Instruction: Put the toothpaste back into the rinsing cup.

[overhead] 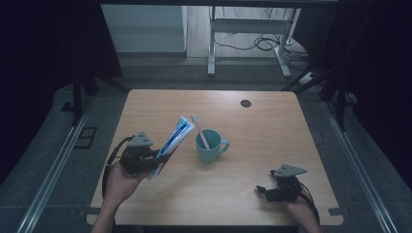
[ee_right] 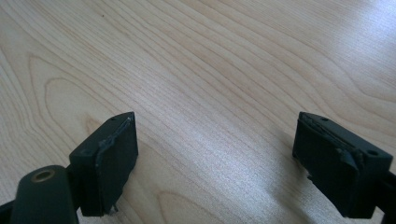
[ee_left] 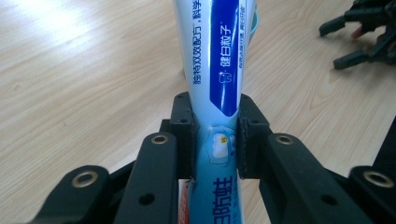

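A blue and white toothpaste tube (overhead: 173, 143) slants up from my left gripper (overhead: 158, 158), whose pads press on its lower part (ee_left: 215, 135). The tube's top end reaches toward a teal mug (overhead: 210, 145) that stands mid-table with a toothbrush (overhead: 200, 131) leaning in it. My right gripper (overhead: 262, 190) rests low at the table's front right, jaws wide apart over bare wood (ee_right: 215, 154), nothing between them. In the left gripper view the right gripper (ee_left: 345, 44) lies at the upper right.
The wooden table (overhead: 262, 126) has a dark round cable hole (overhead: 246, 103) near its far edge. Beyond the table stand white desk legs (overhead: 211, 48) and cables on the floor. Dark curtains flank both sides.
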Motion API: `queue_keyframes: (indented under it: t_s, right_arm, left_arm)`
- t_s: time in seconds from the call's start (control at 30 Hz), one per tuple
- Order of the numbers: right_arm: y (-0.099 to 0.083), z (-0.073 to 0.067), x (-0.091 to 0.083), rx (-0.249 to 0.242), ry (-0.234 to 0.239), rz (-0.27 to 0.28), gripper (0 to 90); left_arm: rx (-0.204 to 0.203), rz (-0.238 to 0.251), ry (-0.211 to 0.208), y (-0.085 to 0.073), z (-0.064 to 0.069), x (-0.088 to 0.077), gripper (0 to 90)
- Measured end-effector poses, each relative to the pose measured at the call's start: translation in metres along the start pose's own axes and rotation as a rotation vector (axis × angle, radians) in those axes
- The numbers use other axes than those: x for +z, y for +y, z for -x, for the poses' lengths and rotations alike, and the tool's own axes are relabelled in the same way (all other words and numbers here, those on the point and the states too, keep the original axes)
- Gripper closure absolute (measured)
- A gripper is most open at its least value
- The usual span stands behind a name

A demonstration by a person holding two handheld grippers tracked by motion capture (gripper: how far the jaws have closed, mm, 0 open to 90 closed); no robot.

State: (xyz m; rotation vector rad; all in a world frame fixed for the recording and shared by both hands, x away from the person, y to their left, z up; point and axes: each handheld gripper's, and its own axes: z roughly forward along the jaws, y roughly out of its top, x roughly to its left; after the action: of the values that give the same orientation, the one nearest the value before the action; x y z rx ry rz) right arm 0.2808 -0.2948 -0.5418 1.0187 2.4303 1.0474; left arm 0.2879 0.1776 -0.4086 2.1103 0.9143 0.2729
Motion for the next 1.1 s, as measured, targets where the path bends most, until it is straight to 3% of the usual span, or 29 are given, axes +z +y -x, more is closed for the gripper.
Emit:
queue_keyframes:
  t_s: [1.1]
  right_arm:
    - [0.0,0.0,0.0,0.0,0.0,0.001,14.2]
  left_arm:
    - [0.019,0.203,-0.011,0.05,0.012,0.036,72.9]
